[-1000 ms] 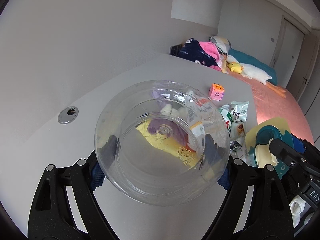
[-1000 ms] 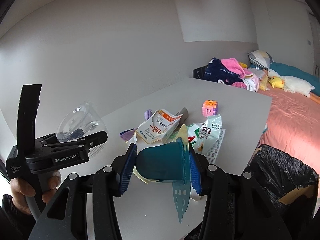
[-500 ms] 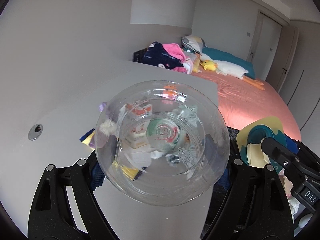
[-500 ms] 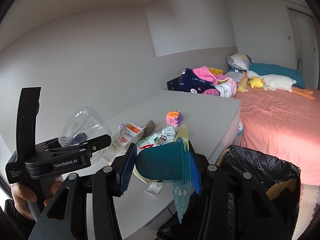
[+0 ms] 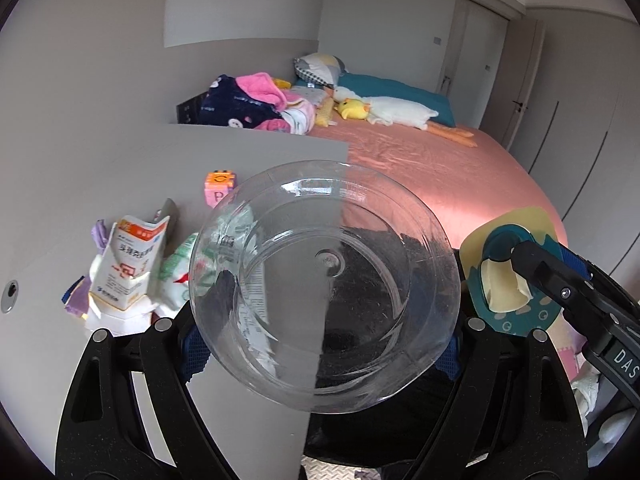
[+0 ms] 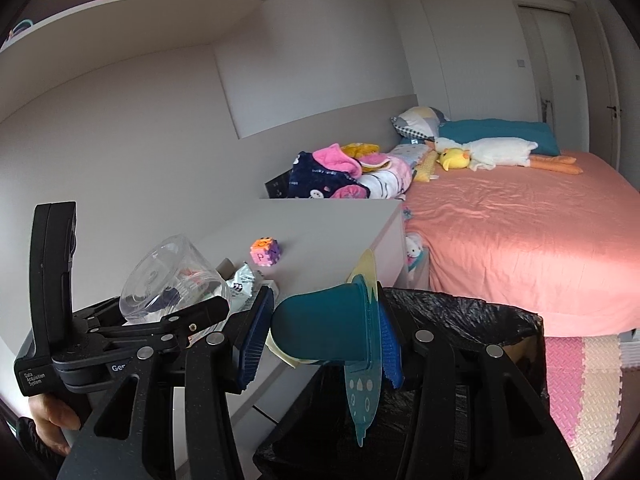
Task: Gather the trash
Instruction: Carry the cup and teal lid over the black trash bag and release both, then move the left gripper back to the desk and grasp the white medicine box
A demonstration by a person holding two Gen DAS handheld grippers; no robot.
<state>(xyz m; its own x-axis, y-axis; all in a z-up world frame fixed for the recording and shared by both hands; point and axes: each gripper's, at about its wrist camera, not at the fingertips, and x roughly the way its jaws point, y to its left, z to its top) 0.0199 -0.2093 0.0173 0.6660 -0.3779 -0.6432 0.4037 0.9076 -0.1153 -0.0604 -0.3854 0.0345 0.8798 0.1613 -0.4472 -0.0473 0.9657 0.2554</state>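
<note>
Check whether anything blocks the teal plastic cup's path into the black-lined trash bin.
Nothing visible does: the teal plastic cup, clamped in the right hand-held gripper, sits at the black-lined trash bin's open mouth.

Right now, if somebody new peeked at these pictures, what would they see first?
The big clear plastic cup would grab them: it fills the middle of the left view, pinched in the left hand-held gripper. Next, the teal cup with its peeled lid, squeezed in the right hand-held gripper above the black trash bag. Behind sits a pink bed with a yellow duck toy.
</note>
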